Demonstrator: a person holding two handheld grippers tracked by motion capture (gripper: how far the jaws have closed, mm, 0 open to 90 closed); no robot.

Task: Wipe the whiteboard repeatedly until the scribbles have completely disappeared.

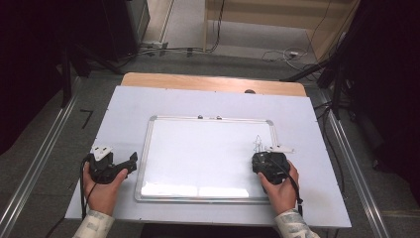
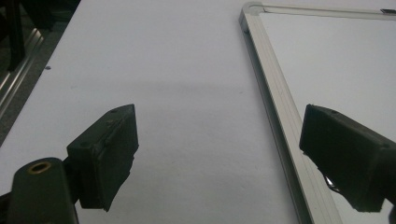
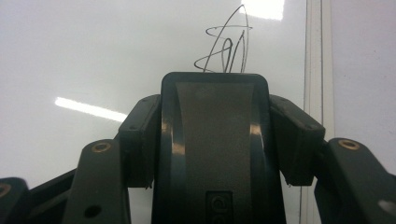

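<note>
A white whiteboard (image 1: 198, 148) with a silver frame (image 2: 275, 107) lies flat in the middle of the table. Near its right edge is a thin black scribble (image 1: 258, 144) (image 3: 229, 46). My right gripper (image 1: 267, 161) (image 3: 215, 107) rests on the board just below the scribble. It is shut on a black eraser (image 3: 215, 140) with a grey face, and a jaw presses on each side. My left gripper (image 1: 124, 163) (image 2: 219, 135) sits on the white table cover to the left of the board. Its jaws stand wide open with nothing between them, the right one over the frame.
A white sheet (image 1: 124, 109) covers the wooden table (image 1: 198, 82), whose far edge shows bare. Two small dark bits (image 1: 208, 117) sit on the board's top frame. Metal rails (image 1: 44, 158) run along both sides, and cables (image 1: 277, 54) lie on the floor beyond.
</note>
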